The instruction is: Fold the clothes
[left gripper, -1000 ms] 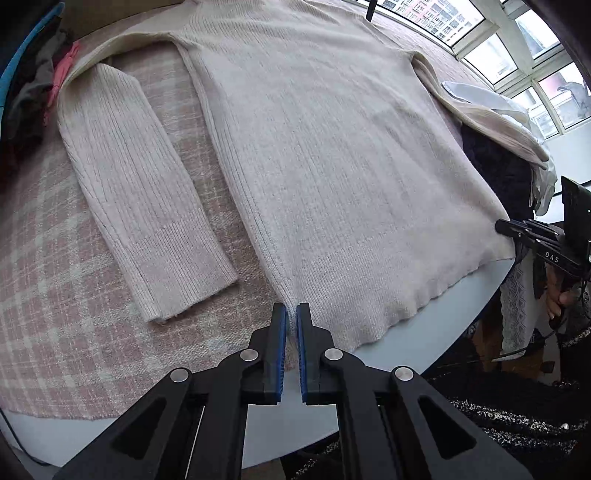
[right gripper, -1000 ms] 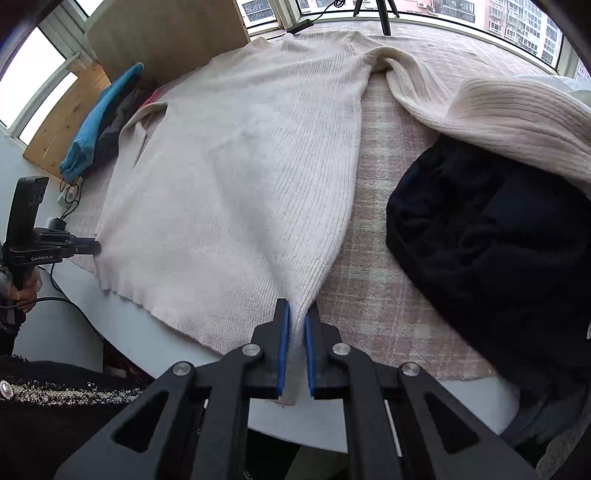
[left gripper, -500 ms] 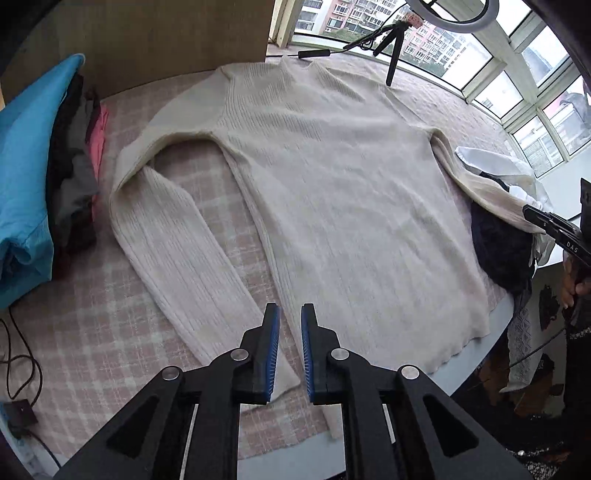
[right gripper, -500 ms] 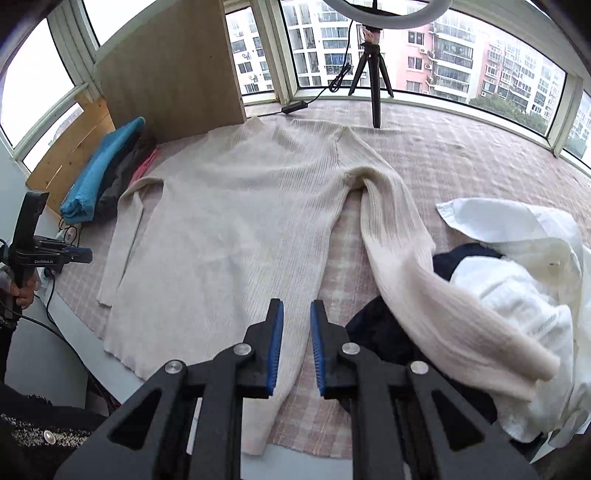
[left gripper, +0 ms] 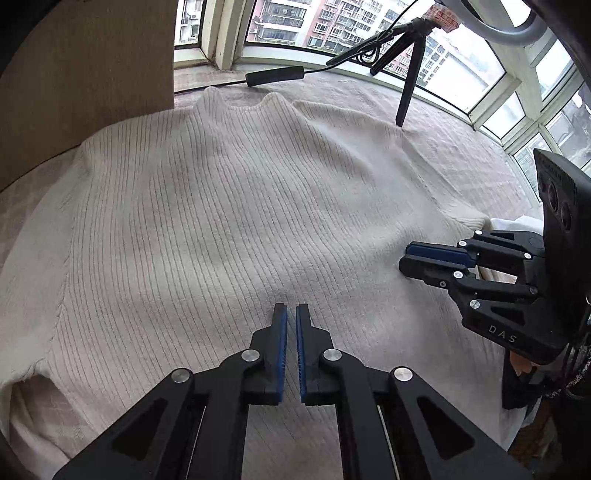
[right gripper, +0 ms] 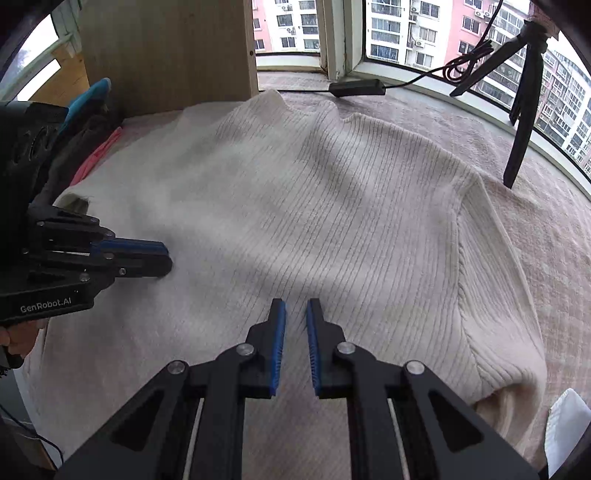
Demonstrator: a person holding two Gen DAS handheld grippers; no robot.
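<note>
Lying flat and face-down or face-up (which cannot be told), the cream ribbed sweater (left gripper: 229,206) covers most of the bench (left gripper: 461,155), collar toward the windows (left gripper: 369,26). The left tongs (left gripper: 291,314) hover over the sweater's lower body; their blue-padded fingers (left gripper: 281,347) stand slightly apart with nothing between them. The right tongs (right gripper: 295,308) sit over the same garment, likewise a little parted and empty, the gap somewhat wider than on the left. In the left wrist view the right tongs (left gripper: 410,258) enter from the right edge with their tips just above or on the knit; contact cannot be told. In the right wrist view the left tongs (right gripper: 164,258) enter from the left in mirror fashion. A pinkish plaid cloth (right gripper: 554,221) covers the bench beneath the sweater (right gripper: 314,206). Behind the collar lie a black adapter box (left gripper: 275,75) with its cable and a black tripod (left gripper: 406,70). A wooden panel (right gripper: 166,51) stands at the far left, with a stack of folded garments (right gripper: 86,122), blue on top, beside it. A white garment (right gripper: 565,421) shows at the lower right.
</note>
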